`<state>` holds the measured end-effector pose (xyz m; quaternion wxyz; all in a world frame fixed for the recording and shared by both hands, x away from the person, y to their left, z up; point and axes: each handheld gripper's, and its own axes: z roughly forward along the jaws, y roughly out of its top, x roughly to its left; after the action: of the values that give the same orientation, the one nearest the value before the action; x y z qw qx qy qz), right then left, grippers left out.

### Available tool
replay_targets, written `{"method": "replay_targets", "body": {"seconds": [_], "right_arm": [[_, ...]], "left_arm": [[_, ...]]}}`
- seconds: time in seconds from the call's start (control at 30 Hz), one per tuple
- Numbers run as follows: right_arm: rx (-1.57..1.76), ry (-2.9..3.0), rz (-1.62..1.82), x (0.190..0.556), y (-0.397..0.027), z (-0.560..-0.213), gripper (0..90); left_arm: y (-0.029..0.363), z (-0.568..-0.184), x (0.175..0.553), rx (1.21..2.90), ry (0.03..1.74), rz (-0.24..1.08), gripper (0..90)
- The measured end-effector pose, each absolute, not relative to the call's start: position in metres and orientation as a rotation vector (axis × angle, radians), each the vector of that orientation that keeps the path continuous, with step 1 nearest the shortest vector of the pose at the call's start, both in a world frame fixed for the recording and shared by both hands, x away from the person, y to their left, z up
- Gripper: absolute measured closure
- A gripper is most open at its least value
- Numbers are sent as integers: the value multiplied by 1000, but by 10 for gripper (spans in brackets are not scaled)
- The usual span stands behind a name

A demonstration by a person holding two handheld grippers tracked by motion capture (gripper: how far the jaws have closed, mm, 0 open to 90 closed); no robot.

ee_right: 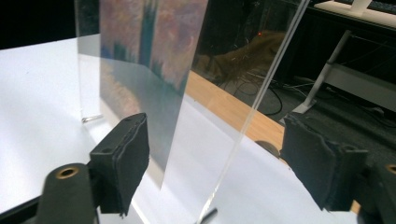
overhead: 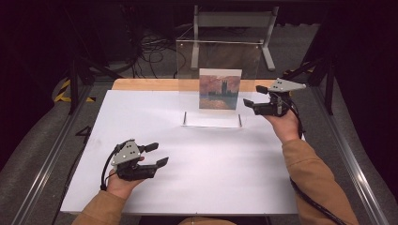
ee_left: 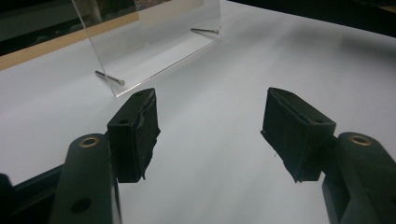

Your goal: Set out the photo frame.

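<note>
A clear acrylic stand (overhead: 187, 61) stands upright at the back middle of the white sheet (overhead: 211, 159), with a painted print (overhead: 220, 89) of a tower at dusk against it. My right gripper (overhead: 252, 96) hovers at the stand's right edge, open. In the right gripper view the acrylic panel (ee_right: 261, 93) and the print's (ee_right: 149, 51) lower corner lie between the jaws of my right gripper (ee_right: 219, 158), and neither pad touches them. My left gripper (overhead: 158, 154) rests low at the front left, open, and the left gripper view has bare sheet between its (ee_left: 212, 135) jaws, with the stand (ee_left: 154, 42) farther off.
Two metal pins (overhead: 185, 118) stick out at the stand's foot. A wooden strip (overhead: 145, 84) runs along the table's back edge. Behind the table stand a grey metal frame (overhead: 232, 21) and loose cables (overhead: 155, 49) on the floor. Metal rails flank both sides.
</note>
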<state>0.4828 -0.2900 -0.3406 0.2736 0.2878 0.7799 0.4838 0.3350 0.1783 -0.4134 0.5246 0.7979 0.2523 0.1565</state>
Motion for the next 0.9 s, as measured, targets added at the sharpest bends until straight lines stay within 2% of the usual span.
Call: {"method": "replay_targets", "body": {"seconds": [0.1,0.3,0.4,0.9], "right_arm": [[789,2069,1287,464,-301,-335,139],[790,2068,1330,436,-320,-329,71],[764,2052,1360,411,-334,-325,7],[834,2118,1425,357,-363,-349,0]], "left_arm": [[181,-412,334,1909,628,382,355],[190,-409,332,1898,657,387,332],[197,-409,331,1892,679,394,314],[210,-412,334,1873,742,387,200]]}}
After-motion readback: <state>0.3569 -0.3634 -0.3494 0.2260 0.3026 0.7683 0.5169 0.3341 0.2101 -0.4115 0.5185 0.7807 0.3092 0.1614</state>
